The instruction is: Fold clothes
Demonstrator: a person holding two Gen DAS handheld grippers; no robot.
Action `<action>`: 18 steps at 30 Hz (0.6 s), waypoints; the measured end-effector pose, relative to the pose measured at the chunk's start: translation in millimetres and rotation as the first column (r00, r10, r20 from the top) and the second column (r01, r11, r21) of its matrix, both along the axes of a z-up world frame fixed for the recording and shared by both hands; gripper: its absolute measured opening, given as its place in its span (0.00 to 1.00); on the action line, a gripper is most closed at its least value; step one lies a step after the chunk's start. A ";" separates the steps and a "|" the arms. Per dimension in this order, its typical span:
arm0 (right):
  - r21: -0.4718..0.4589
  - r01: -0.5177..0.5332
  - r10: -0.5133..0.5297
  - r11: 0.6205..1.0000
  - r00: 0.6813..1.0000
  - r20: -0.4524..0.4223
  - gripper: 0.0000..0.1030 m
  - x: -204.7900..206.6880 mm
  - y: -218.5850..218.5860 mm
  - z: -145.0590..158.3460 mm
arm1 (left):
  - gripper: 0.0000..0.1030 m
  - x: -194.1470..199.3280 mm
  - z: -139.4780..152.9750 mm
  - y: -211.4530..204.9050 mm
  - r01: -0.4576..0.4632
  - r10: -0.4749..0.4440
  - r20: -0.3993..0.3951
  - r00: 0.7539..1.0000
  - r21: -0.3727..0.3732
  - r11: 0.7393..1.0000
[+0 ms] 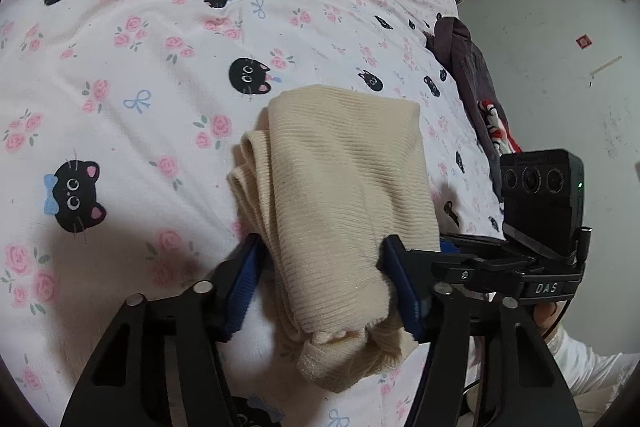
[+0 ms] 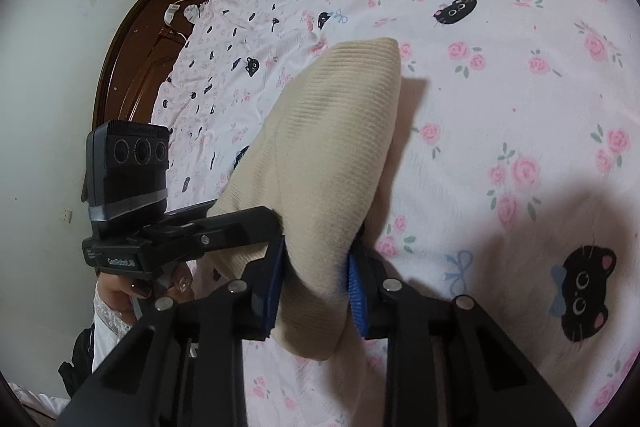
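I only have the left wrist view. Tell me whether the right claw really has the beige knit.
Observer: Yes. The right claw is shut on the beige knit garment, with both blue pads pressing its folded end.
Operator: Report what sits past the bed edge on that side.
Observer: A dark wooden bed frame curves along the edge of the sheet.
Operator: Name anything lying on it.
Observer: What looks like a white plug with its cord lies on the frame.
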State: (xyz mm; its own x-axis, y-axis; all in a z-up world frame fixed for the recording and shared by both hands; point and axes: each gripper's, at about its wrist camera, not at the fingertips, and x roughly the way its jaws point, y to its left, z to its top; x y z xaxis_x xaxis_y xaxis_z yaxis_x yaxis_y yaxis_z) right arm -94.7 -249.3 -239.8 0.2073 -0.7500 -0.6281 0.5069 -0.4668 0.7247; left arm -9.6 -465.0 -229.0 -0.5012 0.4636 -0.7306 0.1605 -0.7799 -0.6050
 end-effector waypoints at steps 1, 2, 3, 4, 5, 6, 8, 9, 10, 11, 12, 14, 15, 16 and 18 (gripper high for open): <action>-0.004 0.002 -0.002 1.000 1.000 0.006 0.25 -0.4 0.2 -0.6 | 0.45 0.8 -0.4 -2.2 -0.004 0.004 -0.001 1.000 0.012 1.000; -0.007 0.002 -0.002 1.000 1.000 0.011 0.25 -0.7 0.3 -1.2 | 0.42 0.8 -1.1 -2.4 -0.002 0.002 -0.001 1.000 0.015 1.000; -0.009 0.002 -0.002 1.000 1.000 0.016 0.24 -1.0 0.5 -1.7 | 0.40 0.6 -1.7 -2.4 0.001 -0.001 -0.001 1.000 0.019 1.000; -0.011 0.001 0.000 1.000 1.000 0.019 0.22 -1.0 0.3 -2.3 | 0.36 -0.4 -1.9 -0.8 0.006 -0.006 -0.003 1.000 0.020 1.000; -0.011 -0.002 0.003 1.000 1.000 0.021 0.21 -0.6 -0.2 -2.7 | 0.27 -1.3 -2.1 0.9 0.011 -0.011 -0.005 1.000 0.023 1.000; -0.011 -0.004 0.004 1.000 1.000 0.022 0.20 -0.2 -0.5 -2.9 | 0.26 -2.0 -1.9 2.2 0.014 -0.014 -0.007 1.000 0.029 0.999; -0.011 -0.004 0.004 1.000 1.000 0.021 0.18 0.3 -0.7 -2.8 | 0.24 -2.8 0.5 4.6 0.019 -0.018 -0.010 1.000 0.009 1.000; -0.011 -0.003 0.004 1.000 1.000 0.022 0.17 0.2 -0.7 -2.8 | 0.22 -2.1 2.1 4.0 0.015 -0.015 -0.014 1.000 0.012 1.000; -0.013 -0.002 0.002 1.000 1.000 0.023 0.17 -0.1 -0.5 -2.5 | 0.20 -1.6 3.8 3.5 0.012 -0.012 -0.019 1.000 0.015 1.000; -0.015 -0.001 0.001 1.000 1.000 0.022 0.17 -0.3 -0.2 -1.9 | 0.19 -1.5 5.7 3.9 0.013 -0.013 -0.023 1.000 0.010 1.000; -0.018 -0.001 0.001 1.000 1.000 0.021 0.16 -0.6 0.1 -0.6 | 0.19 -2.0 7.6 4.9 0.014 -0.014 -0.026 1.000 0.001 1.000; -0.019 -0.005 0.005 1.000 1.000 0.012 0.16 -1.0 -1.4 2.4 | 0.18 -2.4 10.6 6.4 0.011 -0.011 -0.032 0.999 -0.009 1.000; -0.018 -0.007 0.007 1.000 1.000 0.004 0.16 -1.3 -1.6 4.6 | 0.18 -2.0 12.8 6.9 0.010 -0.011 -0.036 0.999 -0.017 1.000; -0.018 -0.008 0.008 1.000 1.000 -0.002 0.16 -1.5 -1.8 6.8 | 0.18 -1.6 15.4 7.4 0.010 -0.011 -0.042 0.999 -0.025 1.000; -0.021 -0.010 0.010 1.000 1.000 -0.013 0.16 -1.9 -2.5 11.5 | 0.18 -1.1 22.9 8.1 0.005 -0.008 -0.059 0.998 -0.042 0.999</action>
